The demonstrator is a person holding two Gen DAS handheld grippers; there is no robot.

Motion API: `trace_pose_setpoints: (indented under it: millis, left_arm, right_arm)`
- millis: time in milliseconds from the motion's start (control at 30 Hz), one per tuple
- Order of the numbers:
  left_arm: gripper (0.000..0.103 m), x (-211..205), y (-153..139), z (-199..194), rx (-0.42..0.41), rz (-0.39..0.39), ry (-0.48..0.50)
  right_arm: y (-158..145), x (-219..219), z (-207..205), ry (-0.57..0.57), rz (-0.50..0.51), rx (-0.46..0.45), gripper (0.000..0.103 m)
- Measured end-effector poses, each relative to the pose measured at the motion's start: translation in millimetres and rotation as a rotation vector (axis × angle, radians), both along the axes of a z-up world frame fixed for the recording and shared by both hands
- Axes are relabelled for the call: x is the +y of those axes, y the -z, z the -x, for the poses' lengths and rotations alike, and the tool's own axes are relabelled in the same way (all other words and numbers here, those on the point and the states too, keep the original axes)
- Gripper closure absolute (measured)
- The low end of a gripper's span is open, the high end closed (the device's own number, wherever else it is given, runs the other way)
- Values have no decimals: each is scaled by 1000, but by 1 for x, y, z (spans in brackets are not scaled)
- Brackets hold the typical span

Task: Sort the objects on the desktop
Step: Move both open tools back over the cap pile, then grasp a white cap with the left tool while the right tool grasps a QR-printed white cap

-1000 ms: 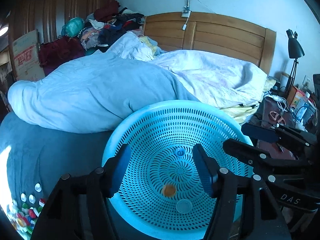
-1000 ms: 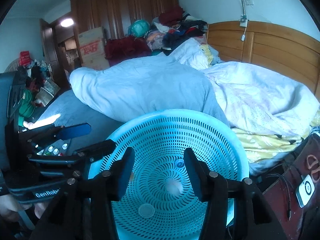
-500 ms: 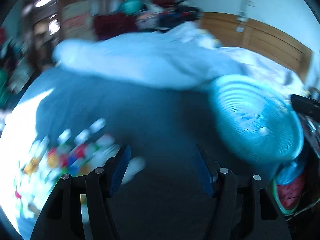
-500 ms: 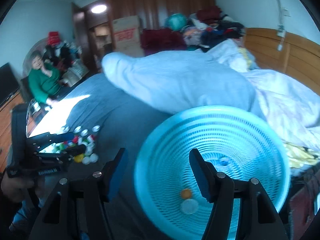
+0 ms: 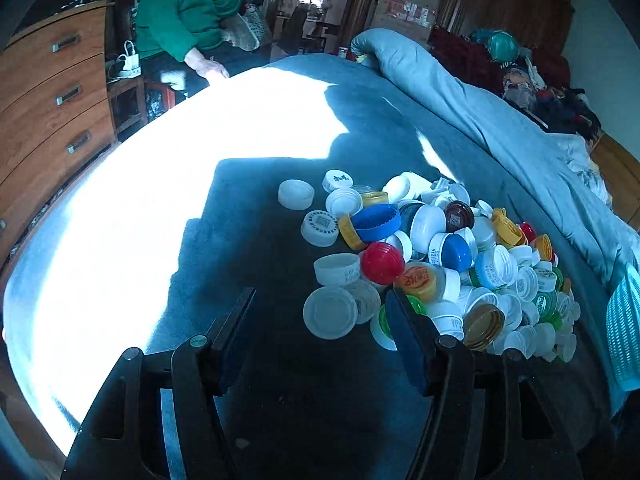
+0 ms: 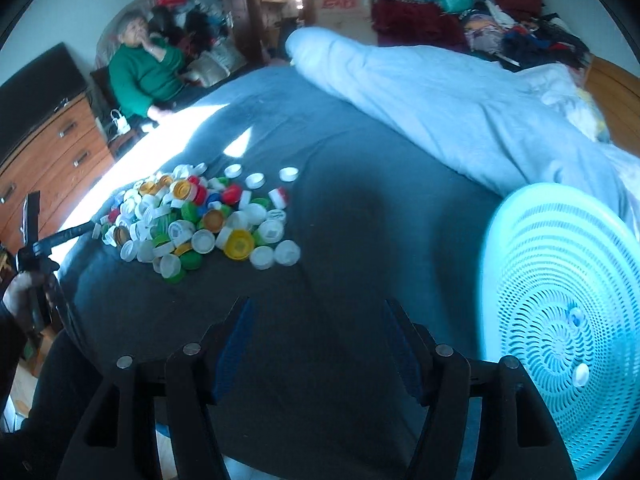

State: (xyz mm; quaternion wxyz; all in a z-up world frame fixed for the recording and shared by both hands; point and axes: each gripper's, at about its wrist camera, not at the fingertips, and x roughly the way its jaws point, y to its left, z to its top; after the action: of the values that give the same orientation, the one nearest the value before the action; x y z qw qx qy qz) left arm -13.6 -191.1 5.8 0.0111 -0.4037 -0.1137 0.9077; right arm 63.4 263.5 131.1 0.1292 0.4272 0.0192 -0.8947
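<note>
left wrist view: the left gripper (image 5: 320, 312) hovers with its jaws spread wide and nothing between them, low over the dark blue bedspread (image 5: 280, 380) at the near edge of the heap of mixed plastic bottle caps (image 5: 432, 252), apparently lined up for a pick; a flat white cap (image 5: 330, 312) lies just ahead.

right wrist view: the right gripper (image 6: 318, 316) is likewise wide apart and empty, held between the heap (image 6: 200, 220) and the pale blue perforated plastic basket (image 6: 560, 320), which has a few caps inside.
</note>
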Motion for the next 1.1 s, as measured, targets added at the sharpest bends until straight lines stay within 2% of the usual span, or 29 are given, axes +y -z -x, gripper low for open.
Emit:
trace_pose_setpoints:
  millis: [167, 233, 267, 333, 433, 533, 700, 767, 933, 1000, 1100]
  left_arm:
    - [46, 8, 17, 17, -43, 23, 49]
    - [77, 3, 14, 9, -25, 18, 53]
    - [78, 2, 10, 5, -22, 9, 54]
    - [78, 3, -1, -8, 4, 22, 50]
    - [78, 5, -11, -22, 29, 12, 50]
    - [77, 3, -14, -28, 32, -20, 34]
    - [77, 1, -13, -22, 23, -49, 19]
    - [77, 4, -14, -19, 23, -48, 26]
    - [77, 11, -14, -19, 11, -53, 49]
    - [77, 14, -11, -19, -1, -57, 60]
    - [77, 18, -7, -19, -10, -69, 67]
  right_arm:
    - [-2, -34, 13, -33, -15, -7, 33]
    - [-4, -45, 15, -50, -18, 6, 36]
    - [-6, -49, 15, -53, -11, 17, 47]
    - [-7, -49, 17, -41, 26, 41, 56]
    - [6, -37, 28, 8, 90, 31, 56]
    - [32, -30, 45, 45, 78, -8, 56]
    - [71, -32, 76, 31, 79, -46, 56]
    - [80, -40, 87, -2, 41, -44, 48]
    - [104, -65, 102, -118, -142, -43, 48]
    - [109, -76, 101, -174, -213, -8, 48]
    - [114, -90, 103, -244, -264, 35, 48]
